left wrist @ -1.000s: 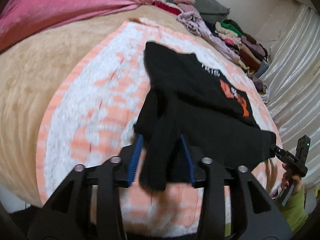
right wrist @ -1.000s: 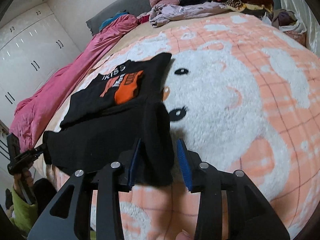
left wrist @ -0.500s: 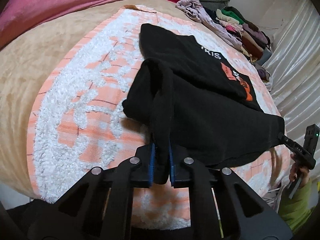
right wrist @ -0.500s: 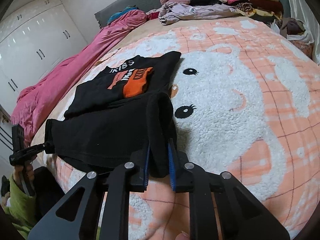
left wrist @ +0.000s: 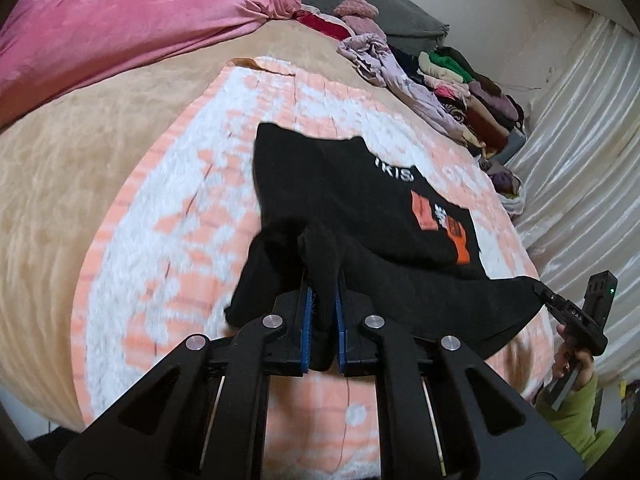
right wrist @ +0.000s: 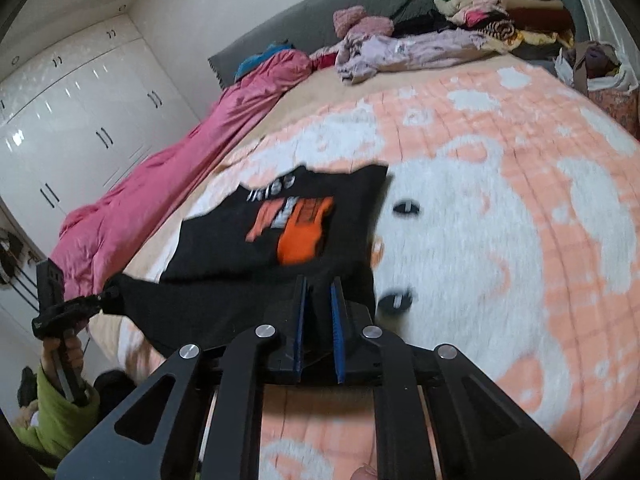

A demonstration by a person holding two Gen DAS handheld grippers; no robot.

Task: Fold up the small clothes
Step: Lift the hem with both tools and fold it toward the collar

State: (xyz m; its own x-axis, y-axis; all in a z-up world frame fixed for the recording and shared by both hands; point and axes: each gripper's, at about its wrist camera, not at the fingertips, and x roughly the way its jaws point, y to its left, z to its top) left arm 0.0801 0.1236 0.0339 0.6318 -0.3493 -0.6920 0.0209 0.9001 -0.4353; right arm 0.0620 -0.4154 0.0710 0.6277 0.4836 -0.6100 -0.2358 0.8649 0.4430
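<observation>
The black shirt (left wrist: 360,200) lies print-up on the peach blanket (left wrist: 160,240) on the bed, its collar end at 12 o'clock and its near hem raised off the pile. The left hand-held gripper (left wrist: 322,312) is clamped tight on one hem corner; black cloth bunches between its blue pads (left wrist: 305,320). The right hand-held gripper (right wrist: 318,320) pinches the other corner, jaws closing the last little way on the fabric. Holding both corners keeps the hem taut and level, presumably so it can be carried toward 12 o'clock and laid over the orange print (right wrist: 298,236). Risk: uneven pull would skew the fold. Sorted piles (right wrist: 500,8) sit well apart at the headboard.
</observation>
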